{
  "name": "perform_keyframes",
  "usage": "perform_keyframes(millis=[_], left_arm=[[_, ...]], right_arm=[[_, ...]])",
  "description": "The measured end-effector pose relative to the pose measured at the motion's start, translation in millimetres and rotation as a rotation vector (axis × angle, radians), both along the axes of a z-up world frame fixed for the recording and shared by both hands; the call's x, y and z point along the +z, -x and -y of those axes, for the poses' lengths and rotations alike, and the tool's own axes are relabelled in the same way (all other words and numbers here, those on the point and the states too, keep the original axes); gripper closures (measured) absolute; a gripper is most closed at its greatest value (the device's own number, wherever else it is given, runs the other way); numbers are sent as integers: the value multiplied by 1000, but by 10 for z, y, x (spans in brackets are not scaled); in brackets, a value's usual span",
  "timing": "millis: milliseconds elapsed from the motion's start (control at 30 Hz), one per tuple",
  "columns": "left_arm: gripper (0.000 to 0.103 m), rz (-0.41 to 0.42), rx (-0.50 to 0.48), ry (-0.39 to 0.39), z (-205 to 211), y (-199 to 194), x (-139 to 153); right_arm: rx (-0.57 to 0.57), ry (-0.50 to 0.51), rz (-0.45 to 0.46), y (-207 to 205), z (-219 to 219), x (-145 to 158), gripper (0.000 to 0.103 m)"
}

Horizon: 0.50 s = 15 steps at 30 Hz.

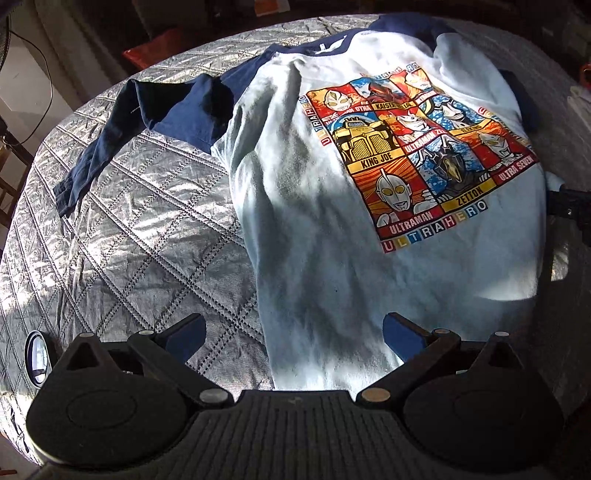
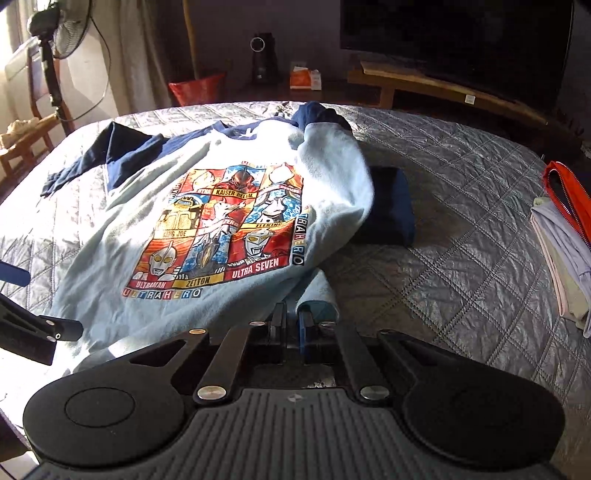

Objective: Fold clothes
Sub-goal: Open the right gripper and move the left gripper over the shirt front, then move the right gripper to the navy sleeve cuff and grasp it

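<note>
A light blue shirt (image 1: 317, 229) with navy sleeves and a colourful hero print lies front up on the grey quilted bed (image 1: 129, 229). Its left sleeve (image 1: 110, 129) stretches out flat. In the right wrist view the shirt (image 2: 122, 236) has its right side raised and rolled inward, and the navy right sleeve (image 2: 391, 206) lies beneath that roll. My right gripper (image 2: 291, 317) is shut on the shirt's lower right edge, where pale cloth bunches against its fingertips. Over the shirt's bottom left corner my left gripper (image 1: 293, 332) stands open, with the hem's edge lying below the gap.
A pile of folded clothes (image 2: 561, 258) and an orange zipped bag (image 2: 569, 195) sit at the bed's right edge. Beyond the bed are a fan (image 2: 62, 29), a wooden chair (image 2: 26, 136), a red bin (image 2: 197, 88) and a dark television (image 2: 461, 33).
</note>
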<state>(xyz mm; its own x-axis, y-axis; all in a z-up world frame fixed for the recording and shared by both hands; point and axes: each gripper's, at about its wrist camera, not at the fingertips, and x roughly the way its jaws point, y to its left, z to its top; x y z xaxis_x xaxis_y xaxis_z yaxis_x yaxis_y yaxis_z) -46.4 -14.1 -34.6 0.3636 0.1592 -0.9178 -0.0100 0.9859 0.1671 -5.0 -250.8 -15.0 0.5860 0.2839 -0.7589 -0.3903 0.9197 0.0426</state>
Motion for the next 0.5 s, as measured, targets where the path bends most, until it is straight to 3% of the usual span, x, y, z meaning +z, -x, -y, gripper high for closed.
perform_keyframes(millis=[167,333,500], left_arm=[[1,-19,-19,-28,77,-25,-49],[1,-22,-35,-61,141,-29,-72],[1,-17,-45,-106,161,-36,-80]], right_arm=[[-33,58,29,304,380,227,96],[-23,223,17,602,688,192,95],[-96,318,112,714,841,204,94]])
